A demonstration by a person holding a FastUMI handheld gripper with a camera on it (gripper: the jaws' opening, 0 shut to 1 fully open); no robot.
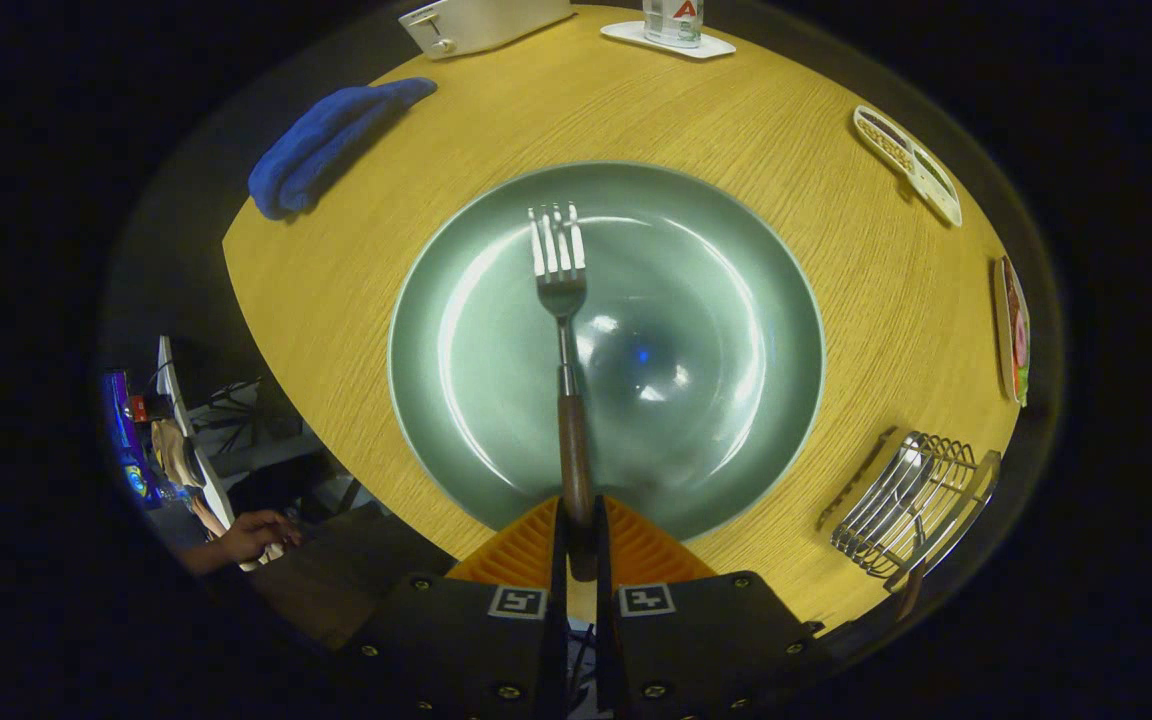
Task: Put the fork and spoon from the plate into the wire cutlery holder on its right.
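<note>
A steel fork with a brown wooden handle points away from me over the round green plate. My gripper is shut on the end of that handle, both fingers pressed against it. The fork's tines lie above the far half of the plate, and I cannot tell whether they touch it. The wire cutlery holder lies to the right of the plate near the table edge. A utensil with a brown handle sits inside it, its handle end sticking out toward me.
On the wooden table a folded blue cloth lies at the far left. A white toaster-like box and a glass on a white coaster stand at the back. Small dishes line the right edge. A person's hand rests off the table at the left.
</note>
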